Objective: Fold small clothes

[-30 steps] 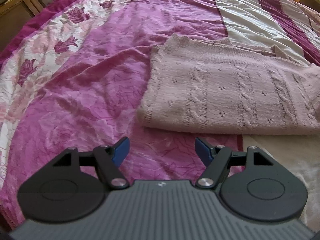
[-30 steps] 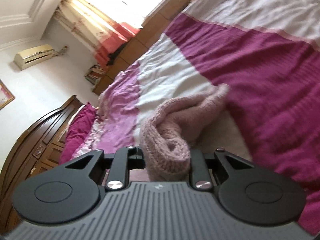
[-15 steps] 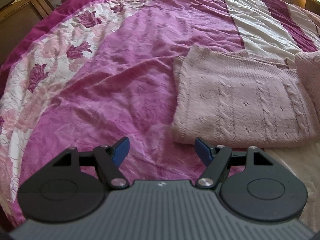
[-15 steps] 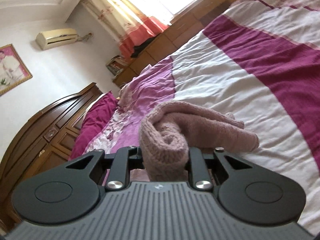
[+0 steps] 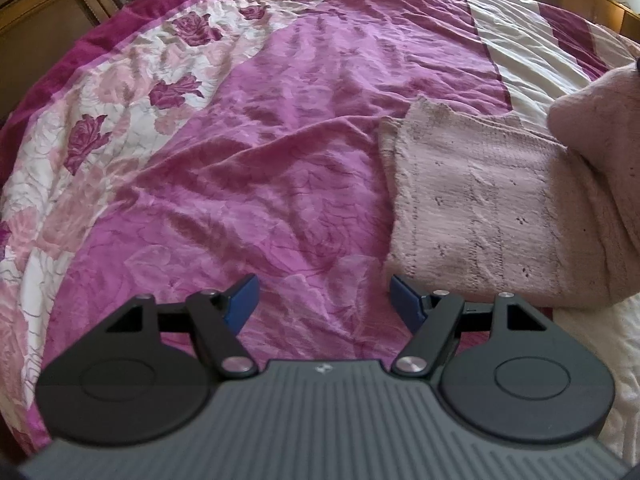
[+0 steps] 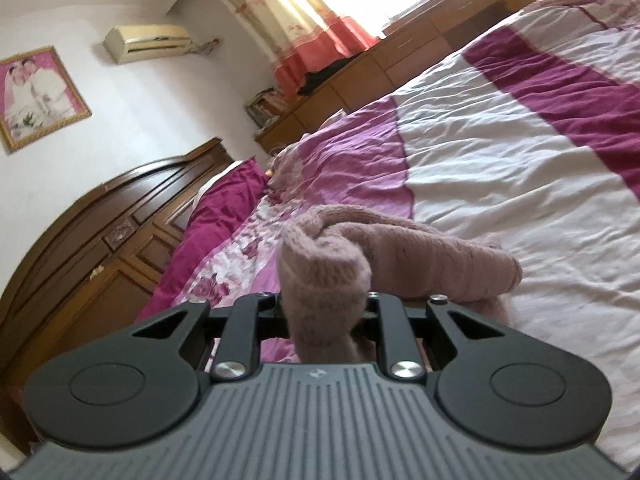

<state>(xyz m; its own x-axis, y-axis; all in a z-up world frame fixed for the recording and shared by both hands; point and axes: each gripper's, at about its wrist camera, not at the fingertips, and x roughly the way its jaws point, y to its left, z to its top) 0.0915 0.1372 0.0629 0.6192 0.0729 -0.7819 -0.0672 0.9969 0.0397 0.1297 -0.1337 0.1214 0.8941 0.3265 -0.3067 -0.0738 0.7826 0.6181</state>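
My right claw [image 6: 324,312] grips 1 bunched end of the pink knit sweater [image 5: 480,208], partly folded on the bedspread [image 5: 240,160], while my left claw [image 5: 322,300] gapes empty; laying it over remains.

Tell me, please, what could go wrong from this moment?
The right gripper pinches only a bunched end of the dusty-pink cable-knit sweater; the knit may slip out or stretch. The left gripper is open above the magenta floral bedspread, so nothing pins the folded body, which may drag and unfold.
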